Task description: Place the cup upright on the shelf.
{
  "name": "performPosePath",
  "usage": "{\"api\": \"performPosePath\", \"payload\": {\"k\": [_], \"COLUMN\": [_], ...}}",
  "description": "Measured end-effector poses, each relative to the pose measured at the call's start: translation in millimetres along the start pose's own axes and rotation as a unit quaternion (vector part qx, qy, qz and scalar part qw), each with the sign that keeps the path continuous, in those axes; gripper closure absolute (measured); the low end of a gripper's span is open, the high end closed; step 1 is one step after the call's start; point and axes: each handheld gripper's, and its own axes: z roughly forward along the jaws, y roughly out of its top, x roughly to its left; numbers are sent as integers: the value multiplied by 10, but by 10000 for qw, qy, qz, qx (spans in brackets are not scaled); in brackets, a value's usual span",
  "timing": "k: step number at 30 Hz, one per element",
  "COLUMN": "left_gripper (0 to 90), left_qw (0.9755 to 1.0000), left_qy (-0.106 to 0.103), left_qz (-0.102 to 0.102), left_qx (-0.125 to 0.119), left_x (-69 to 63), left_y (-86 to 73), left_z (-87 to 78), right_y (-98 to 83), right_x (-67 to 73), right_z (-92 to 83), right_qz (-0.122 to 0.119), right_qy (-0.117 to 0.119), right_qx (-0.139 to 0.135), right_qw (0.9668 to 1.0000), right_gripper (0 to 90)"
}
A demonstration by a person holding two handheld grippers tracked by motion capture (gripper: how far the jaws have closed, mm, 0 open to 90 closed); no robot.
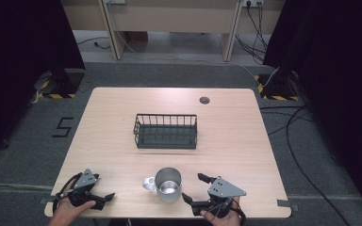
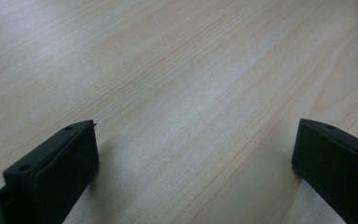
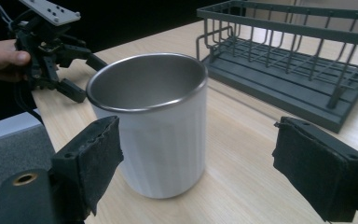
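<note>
Wooden table (image 1: 122,136) — grey carpet (image 1: 23,155), black curtains (image 1: 23,37).

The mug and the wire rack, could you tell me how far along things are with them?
Nothing looks done yet: the mug stands upright on the table, apart from the empty wire rack. In hand: the right gripper is open beside the mug, not gripping it. The left gripper is open over bare wood. Any grasp and move remains, presumably toward the rack.
</note>
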Motion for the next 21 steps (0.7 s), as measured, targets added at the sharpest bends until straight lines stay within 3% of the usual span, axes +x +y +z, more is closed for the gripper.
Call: {"api": "performPosePath", "payload": {"k": [9, 21], "left_gripper": [0, 0], "left_qw": [10000, 10000], "left_qy": [0, 1], "left_qz": [-1, -1], "left_qx": [-1, -1], "left_x": [0, 0], "left_y": [0, 0], "left_z": [0, 0], "right_y": [59, 106], "right_x": [98, 169], "right_z": [85, 233], "right_qz": [-122, -188], "right_qy": [231, 361], "right_qx": [-70, -63], "right_qw": [9996, 9992], "right_gripper": [150, 150]}}
